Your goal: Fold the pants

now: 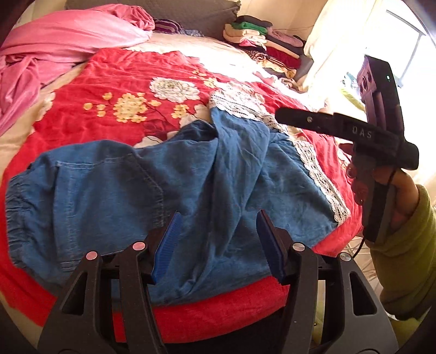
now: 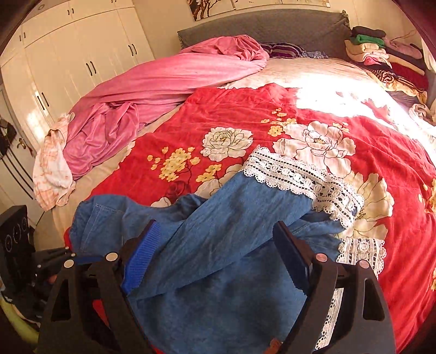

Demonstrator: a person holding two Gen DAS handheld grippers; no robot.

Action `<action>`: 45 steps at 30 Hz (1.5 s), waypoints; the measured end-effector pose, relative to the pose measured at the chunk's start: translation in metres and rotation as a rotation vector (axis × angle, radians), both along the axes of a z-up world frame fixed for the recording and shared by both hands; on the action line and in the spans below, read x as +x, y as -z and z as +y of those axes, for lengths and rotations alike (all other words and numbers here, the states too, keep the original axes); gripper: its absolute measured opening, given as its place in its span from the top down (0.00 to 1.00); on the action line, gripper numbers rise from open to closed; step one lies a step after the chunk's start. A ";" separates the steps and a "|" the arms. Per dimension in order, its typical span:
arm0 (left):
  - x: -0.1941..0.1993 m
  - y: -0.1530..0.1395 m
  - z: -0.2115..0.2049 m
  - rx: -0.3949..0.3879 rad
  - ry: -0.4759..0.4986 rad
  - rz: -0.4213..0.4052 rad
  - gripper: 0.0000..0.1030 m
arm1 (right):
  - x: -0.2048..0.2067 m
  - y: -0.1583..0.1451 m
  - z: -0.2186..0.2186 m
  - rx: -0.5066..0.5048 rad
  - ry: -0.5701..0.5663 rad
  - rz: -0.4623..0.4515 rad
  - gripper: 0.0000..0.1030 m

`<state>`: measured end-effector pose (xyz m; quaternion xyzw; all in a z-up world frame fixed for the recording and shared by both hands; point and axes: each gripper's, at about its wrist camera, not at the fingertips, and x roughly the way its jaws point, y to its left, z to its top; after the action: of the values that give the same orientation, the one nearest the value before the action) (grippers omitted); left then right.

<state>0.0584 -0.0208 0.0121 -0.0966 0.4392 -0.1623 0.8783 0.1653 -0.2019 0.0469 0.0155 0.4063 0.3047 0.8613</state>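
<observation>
Blue denim pants (image 1: pixel 169 185) with white lace hems (image 1: pixel 318 174) lie rumpled on a red floral bedspread (image 1: pixel 109 81), waistband to the left, one leg folded across the other. My left gripper (image 1: pixel 218 242) is open and hovers above the pants near the bed's front edge, holding nothing. My right gripper's body (image 1: pixel 354 130) shows at the right of the left wrist view, held in a hand. In the right wrist view the right gripper (image 2: pixel 218 256) is open above the pants (image 2: pixel 218 245), the lace hems (image 2: pixel 299 177) lying beyond its fingers.
A pink blanket (image 2: pixel 152 89) is bunched at the far left of the bed. A stack of folded clothes (image 2: pixel 381 54) sits at the far right corner by the grey headboard (image 2: pixel 261 24). White wardrobes (image 2: pixel 68 54) stand left of the bed.
</observation>
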 end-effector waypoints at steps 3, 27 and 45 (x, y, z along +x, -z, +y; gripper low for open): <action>0.016 0.012 -0.011 0.010 0.018 0.043 0.52 | 0.017 0.001 0.004 -0.017 0.011 0.005 0.18; 0.053 0.041 -0.027 -0.086 0.084 0.125 0.84 | 0.163 0.076 0.078 -0.340 0.082 0.107 0.56; 0.060 0.035 -0.023 -0.064 0.098 0.067 0.65 | 0.087 0.015 -0.068 0.094 0.221 0.084 0.91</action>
<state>0.1180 -0.0437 -0.0230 -0.1083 0.4673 -0.2156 0.8506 0.2519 -0.2699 0.0321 0.1129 0.4232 0.2258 0.8702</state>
